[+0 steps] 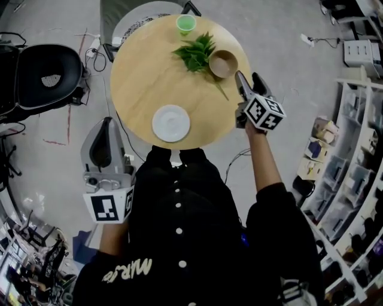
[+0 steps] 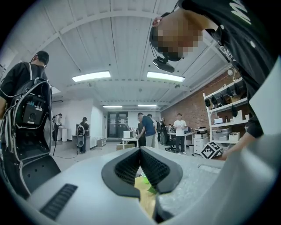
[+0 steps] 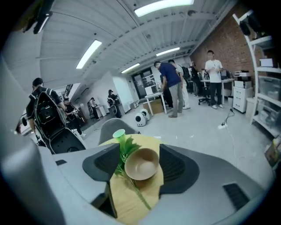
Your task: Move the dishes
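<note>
On the round wooden table (image 1: 137, 77) lie a white plate (image 1: 171, 123) near the front edge, a brown bowl (image 1: 222, 63) at the right, a leafy green sprig (image 1: 196, 52) beside it, and a green cup (image 1: 186, 24) at the far edge. My right gripper (image 1: 249, 82) hovers open just right of the bowl, tilted down. In the right gripper view the bowl (image 3: 141, 164) shows between the open jaws without touching them, with the sprig (image 3: 125, 151) and cup (image 3: 119, 134) behind. My left gripper (image 1: 108, 128) hangs shut and empty off the table's left front edge; its pads (image 2: 131, 165) meet at the tips.
A black chair (image 1: 48, 75) stands on the floor to the left and a grey chair (image 1: 134, 18) behind the table. Shelving (image 1: 353, 167) lines the right side. Cables and a power strip (image 1: 308, 40) lie on the floor. Several people (image 3: 171, 88) stand farther off in the room.
</note>
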